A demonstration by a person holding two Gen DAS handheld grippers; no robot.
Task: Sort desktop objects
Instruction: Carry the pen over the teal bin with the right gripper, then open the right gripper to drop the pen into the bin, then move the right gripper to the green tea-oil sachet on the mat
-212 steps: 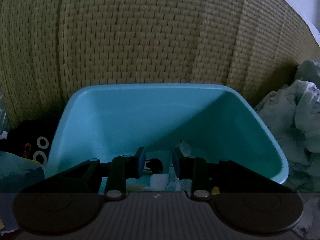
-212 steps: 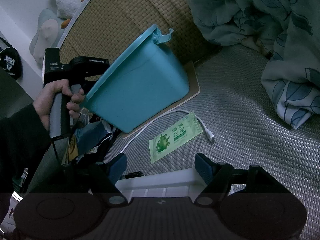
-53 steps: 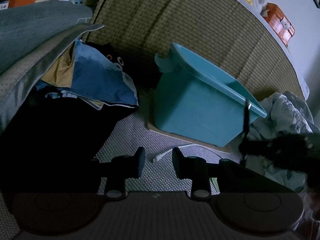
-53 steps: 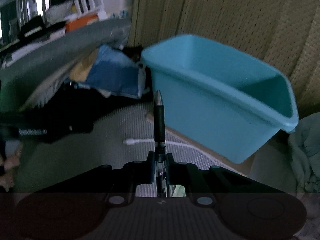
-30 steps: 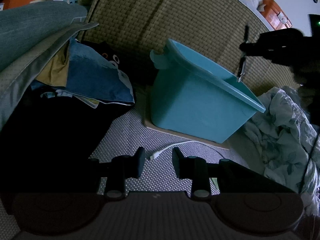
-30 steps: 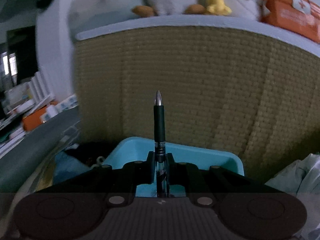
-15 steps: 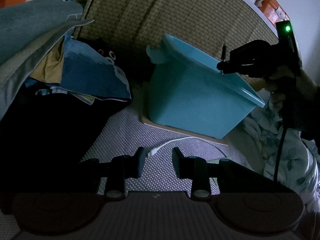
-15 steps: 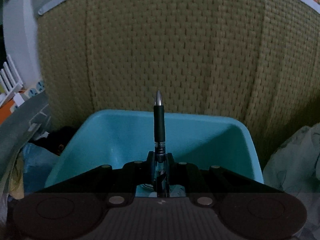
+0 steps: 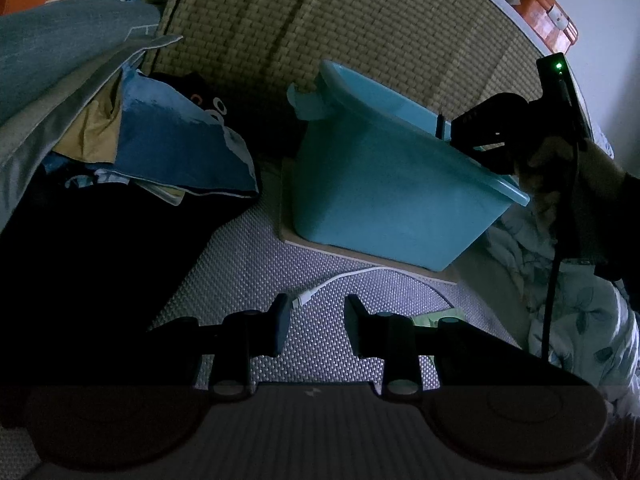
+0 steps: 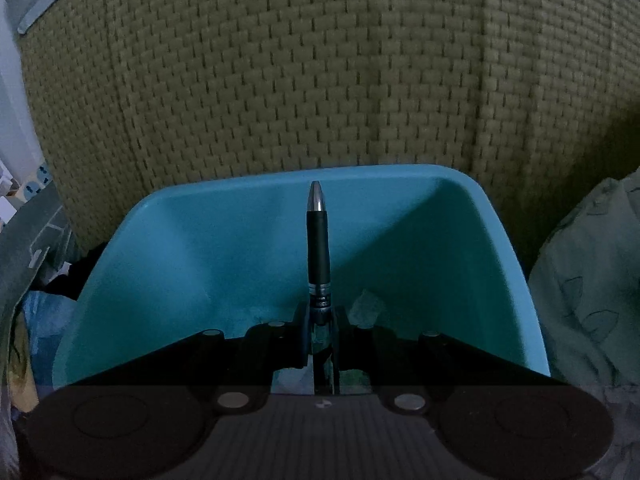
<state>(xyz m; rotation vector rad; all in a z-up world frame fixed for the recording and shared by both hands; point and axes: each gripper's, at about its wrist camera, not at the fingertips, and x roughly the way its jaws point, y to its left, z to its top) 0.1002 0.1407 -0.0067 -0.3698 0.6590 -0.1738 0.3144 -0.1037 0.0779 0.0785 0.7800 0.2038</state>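
My right gripper point(image 10: 319, 314) is shut on a black pen point(image 10: 318, 246) with a silver tip, held pointing forward over the open teal bin point(image 10: 180, 248). In the left wrist view the same bin point(image 9: 384, 196) stands on a thin board against the woven wall, and the right gripper point(image 9: 480, 130) hangs over its right rim with the pen point(image 9: 439, 126) pointing into it. My left gripper point(image 9: 314, 316) is open and empty, low over the grey mat. A white cable point(image 9: 340, 282) lies just ahead of it, and a green sachet point(image 9: 436, 318) peeks out beside its right finger.
A pile of blue, tan and dark cloths point(image 9: 160, 140) lies left of the bin. A leaf-print blanket point(image 9: 572, 308) is bunched at the right, also in the right wrist view point(image 10: 592, 280). The woven panel point(image 10: 320, 72) rises right behind the bin.
My right gripper with the pen has dropped lower and closer over the bin's opening. My left gripper has barely moved and stays open.
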